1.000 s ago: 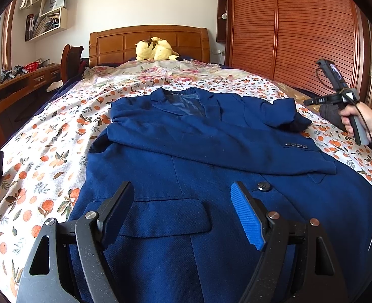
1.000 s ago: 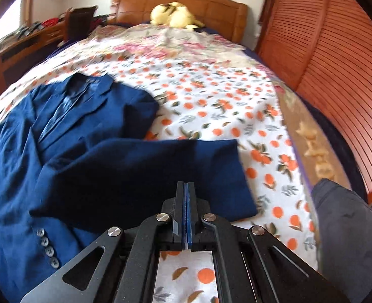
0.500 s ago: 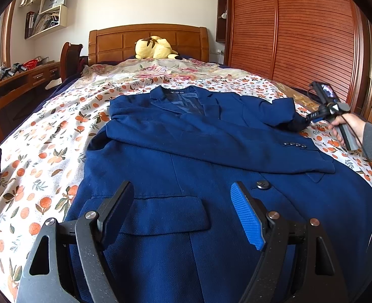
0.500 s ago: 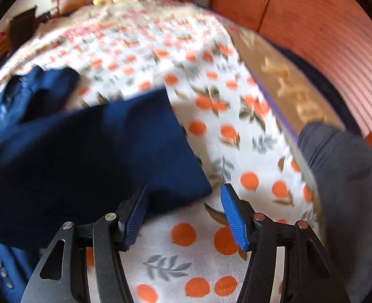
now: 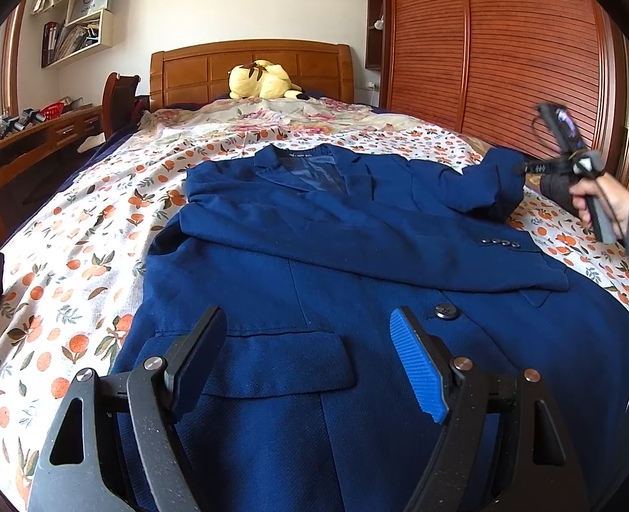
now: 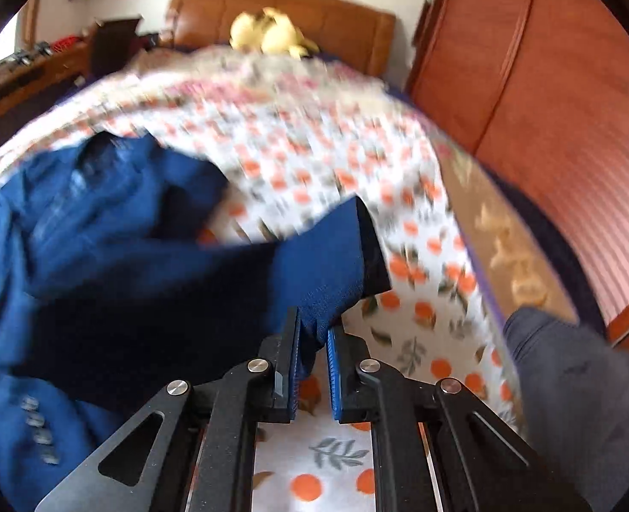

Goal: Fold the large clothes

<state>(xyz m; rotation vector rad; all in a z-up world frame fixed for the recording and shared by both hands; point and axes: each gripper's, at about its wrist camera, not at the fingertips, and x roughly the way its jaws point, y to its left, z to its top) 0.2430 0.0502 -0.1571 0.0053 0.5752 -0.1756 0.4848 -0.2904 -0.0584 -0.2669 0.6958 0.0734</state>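
A navy blue suit jacket point(image 5: 357, 264) lies face up on the bed, collar toward the headboard, one sleeve folded across its chest. My left gripper point(image 5: 310, 358) is open and empty, hovering over the jacket's lower front near a pocket flap. My right gripper point(image 6: 313, 343) is shut on the cuff end of the jacket's other sleeve point(image 6: 327, 264) and holds it lifted off the bedspread. In the left wrist view the right gripper point(image 5: 528, 167) shows at the far right, with the raised sleeve point(image 5: 485, 183) bunched at its tips.
The bed has a white bedspread point(image 5: 80, 256) with orange fruit print. A yellow plush toy point(image 5: 263, 81) sits by the wooden headboard. A dark grey garment point(image 6: 579, 384) lies at the bed's right edge. A wooden wardrobe point(image 5: 506, 42) stands right, a desk point(image 5: 24, 141) left.
My right gripper went from shut to open beside the sleeve end, then closed on the cuff and lifted it. The left gripper stayed open over the jacket's lower front.
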